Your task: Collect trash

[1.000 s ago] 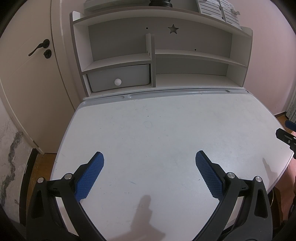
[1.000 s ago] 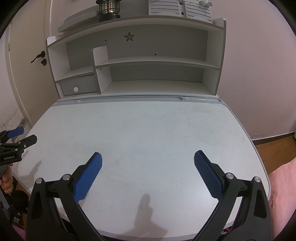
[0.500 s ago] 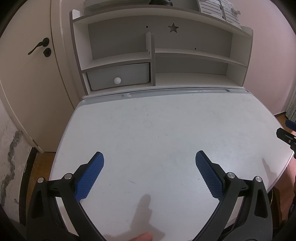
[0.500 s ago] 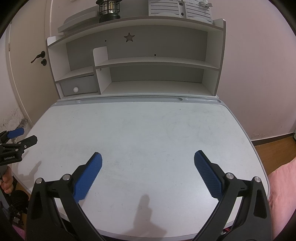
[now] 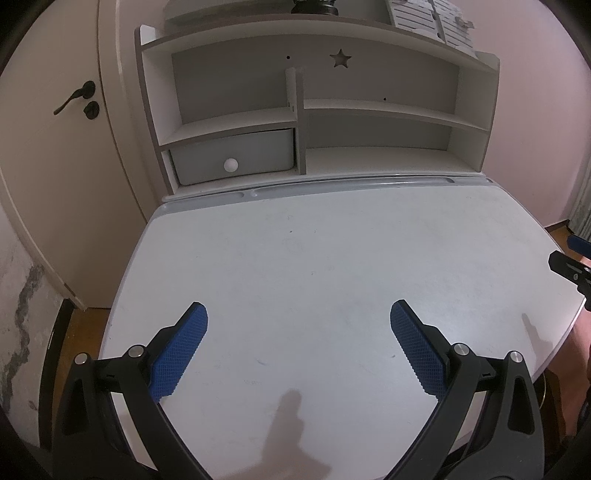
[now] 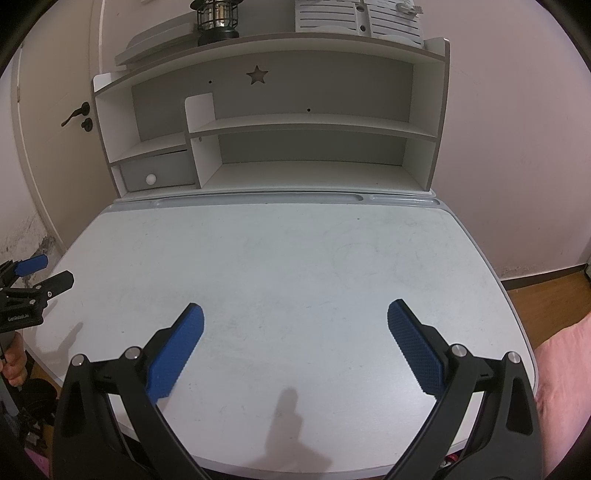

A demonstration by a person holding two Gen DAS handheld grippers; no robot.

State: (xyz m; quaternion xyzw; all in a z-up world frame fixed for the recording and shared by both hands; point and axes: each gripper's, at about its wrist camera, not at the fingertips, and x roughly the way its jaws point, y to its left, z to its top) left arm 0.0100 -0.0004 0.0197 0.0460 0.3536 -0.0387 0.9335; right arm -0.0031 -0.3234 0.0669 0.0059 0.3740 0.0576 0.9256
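White tabletop (image 5: 332, 266) lay bare under both tools; I could make out no trash on it, so I cannot tell where it lay or which way it pointed. My left hand-held gripper (image 5: 298, 325) hung over the near edge, blue pads (image 5: 177, 354) spread wide, empty. My right hand-held gripper (image 6: 295, 325) did likewise, facing the shelf unit (image 6: 273, 122).

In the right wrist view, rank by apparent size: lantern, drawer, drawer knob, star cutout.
Largest to smallest as they appear:
1. Drawer
2. Lantern, though its top is cut off by the frame
3. Star cutout
4. Drawer knob
All sit on the same shelf unit, at similar distance.
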